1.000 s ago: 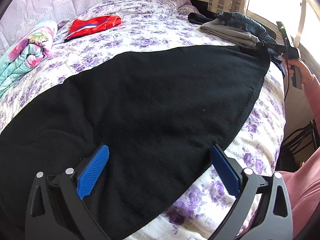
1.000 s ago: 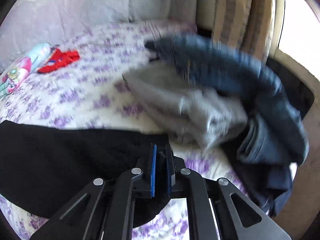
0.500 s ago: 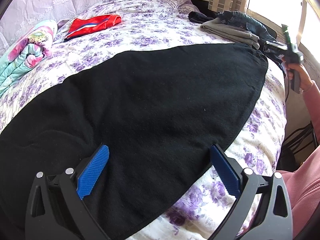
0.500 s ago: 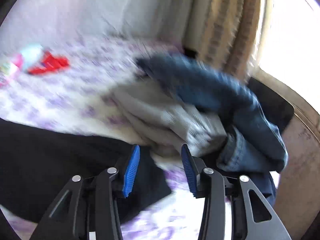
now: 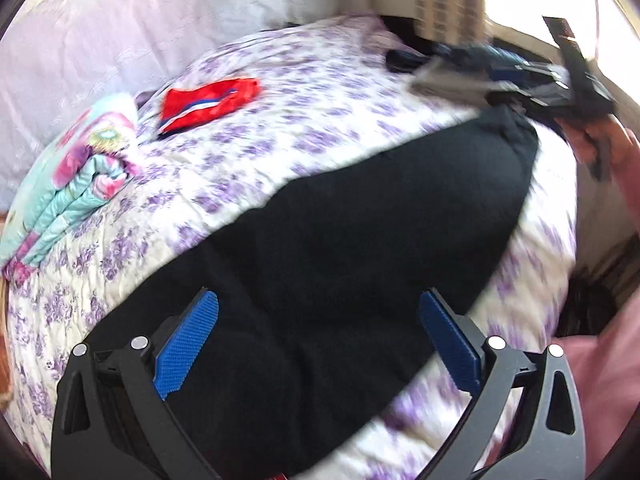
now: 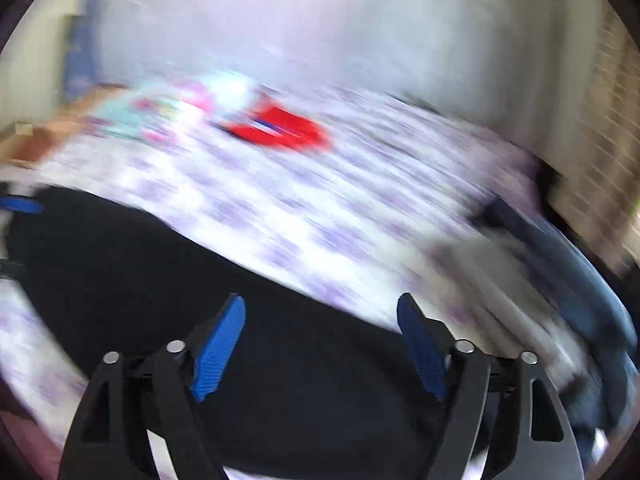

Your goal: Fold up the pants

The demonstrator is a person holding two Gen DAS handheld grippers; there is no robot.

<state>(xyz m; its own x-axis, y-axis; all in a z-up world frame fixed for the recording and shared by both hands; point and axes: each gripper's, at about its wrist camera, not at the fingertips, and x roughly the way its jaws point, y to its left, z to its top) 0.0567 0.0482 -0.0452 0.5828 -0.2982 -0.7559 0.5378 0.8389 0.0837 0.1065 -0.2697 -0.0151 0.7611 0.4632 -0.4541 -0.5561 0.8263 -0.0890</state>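
Note:
Black pants lie spread flat across the flowered bed. My left gripper hovers open above their near end, nothing between its blue pads. At the far right end of the pants a hand holds my right gripper, seen from the left wrist view. In the blurred right wrist view my right gripper hangs over the black pants with its jaws opening and nothing between them.
A red garment and a folded pastel quilt lie at the back left. Grey and denim clothes are piled at the far right corner by the curtain. A pink sleeve is at the right edge.
My right gripper let go of the pants' far corner, opened wide and swung left, so its view turned from the clothes pile to the bed. My left gripper rose a little.

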